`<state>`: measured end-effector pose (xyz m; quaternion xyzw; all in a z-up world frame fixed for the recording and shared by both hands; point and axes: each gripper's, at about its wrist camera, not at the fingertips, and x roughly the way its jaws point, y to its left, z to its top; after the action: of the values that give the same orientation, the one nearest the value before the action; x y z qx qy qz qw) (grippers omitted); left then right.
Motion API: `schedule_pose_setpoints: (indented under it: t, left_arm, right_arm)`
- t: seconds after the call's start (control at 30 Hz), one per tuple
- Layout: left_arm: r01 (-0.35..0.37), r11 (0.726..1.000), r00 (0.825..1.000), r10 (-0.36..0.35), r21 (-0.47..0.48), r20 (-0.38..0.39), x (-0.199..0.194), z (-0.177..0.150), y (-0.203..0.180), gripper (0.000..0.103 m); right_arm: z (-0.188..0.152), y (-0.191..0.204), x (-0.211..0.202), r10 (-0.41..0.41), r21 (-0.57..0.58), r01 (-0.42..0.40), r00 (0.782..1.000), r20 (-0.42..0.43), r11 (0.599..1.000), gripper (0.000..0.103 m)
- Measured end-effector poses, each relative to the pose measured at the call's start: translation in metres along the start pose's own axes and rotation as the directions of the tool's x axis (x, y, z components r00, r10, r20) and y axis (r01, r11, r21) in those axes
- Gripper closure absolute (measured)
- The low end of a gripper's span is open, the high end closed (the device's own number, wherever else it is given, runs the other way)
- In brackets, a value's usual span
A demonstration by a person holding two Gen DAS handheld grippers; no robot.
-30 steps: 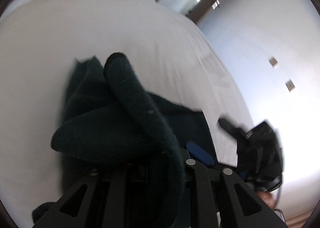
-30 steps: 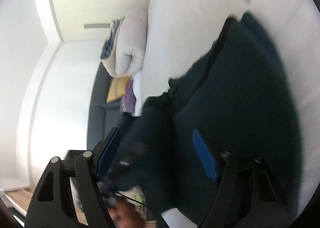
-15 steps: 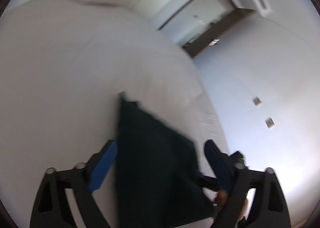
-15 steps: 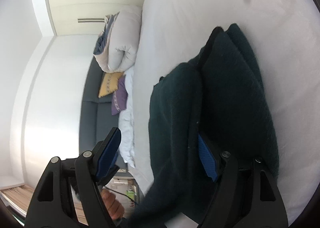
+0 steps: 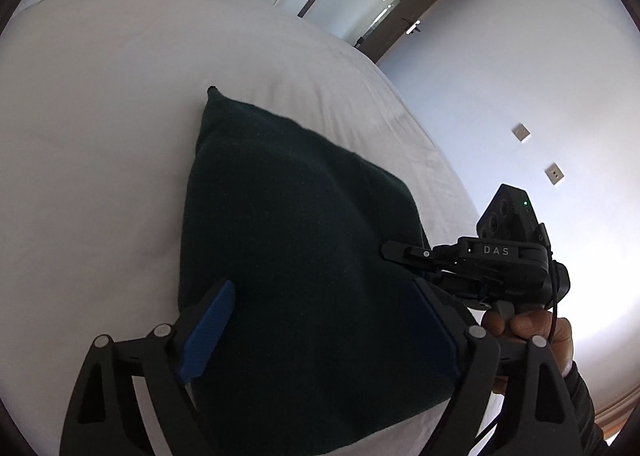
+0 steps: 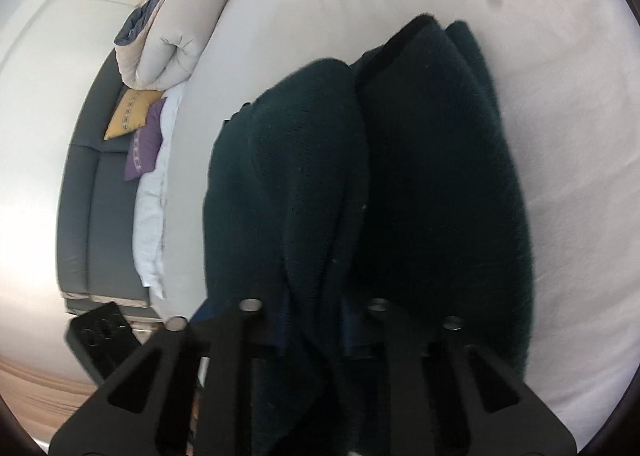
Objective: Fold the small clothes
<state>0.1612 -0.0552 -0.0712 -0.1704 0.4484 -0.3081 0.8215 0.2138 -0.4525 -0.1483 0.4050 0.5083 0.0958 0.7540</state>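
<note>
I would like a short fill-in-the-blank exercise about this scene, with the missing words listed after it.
1. The dark green garment lies on a ____ bed sheet.
2. The left gripper has ____ pads and its jaws are opening.
3. The right gripper is closing on a fold of the ____.
4. Beside the yellow cushion lies a ____ cushion.

Missing words: white; blue; garment; purple
</note>
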Motion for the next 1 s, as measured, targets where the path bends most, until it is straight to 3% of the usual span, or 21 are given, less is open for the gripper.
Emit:
schedule_pose_setpoints:
  t: [0.23,0.3,0.4,0.53,0.67,0.73,0.87,0.97,1.0]
  left_arm:
    - [0.015,0.998,0.999,-0.017,0.054,0.039,-0.005,0.009,-0.015,0.015]
    - [0.024,0.997,0.999,-0.026,0.069,0.021,0.002,0.010,-0.021,0.025]
    - [0.001,0.993,1.000,-0.002,0.120,0.003,0.018,0.007,-0.032,0.029]
    - [-0.051,0.981,0.998,0.054,0.185,-0.013,0.031,-0.001,-0.038,0.032]
    - [-0.071,0.976,0.997,0.074,0.207,-0.008,0.023,-0.001,-0.035,0.034]
    - [-0.063,0.981,0.998,0.063,0.184,0.007,0.020,0.000,-0.037,0.035]
    - [-0.088,0.971,0.996,0.091,0.223,-0.005,0.026,-0.002,-0.044,0.035]
    - [-0.110,0.958,0.993,0.118,0.266,-0.012,0.030,-0.005,-0.050,0.034]
    - [-0.117,0.954,0.992,0.126,0.277,-0.014,0.032,-0.006,-0.051,0.034]
  right_arm:
    - [0.014,-0.018,-0.051,0.005,-0.013,-0.004,0.996,0.090,1.000,0.091]
    - [0.016,-0.034,-0.067,0.013,-0.011,-0.012,0.995,0.095,1.000,0.091]
    - [0.012,-0.059,-0.069,-0.011,0.003,0.011,0.998,0.061,1.000,0.092]
    - [0.004,-0.085,-0.067,0.078,0.057,-0.084,0.991,0.105,0.995,0.092]
    - [-0.014,-0.080,-0.087,0.032,0.057,-0.039,0.992,0.122,0.998,0.086]
    - [-0.023,-0.072,-0.096,0.027,0.061,-0.036,0.990,0.135,0.997,0.078]
    - [-0.051,-0.042,-0.104,-0.019,-0.007,0.020,0.990,0.143,1.000,0.077]
    - [-0.068,-0.045,-0.105,-0.108,-0.011,0.109,0.989,0.104,0.994,0.077]
    - [-0.072,-0.050,-0.110,-0.101,0.020,0.099,0.989,0.108,0.995,0.077]
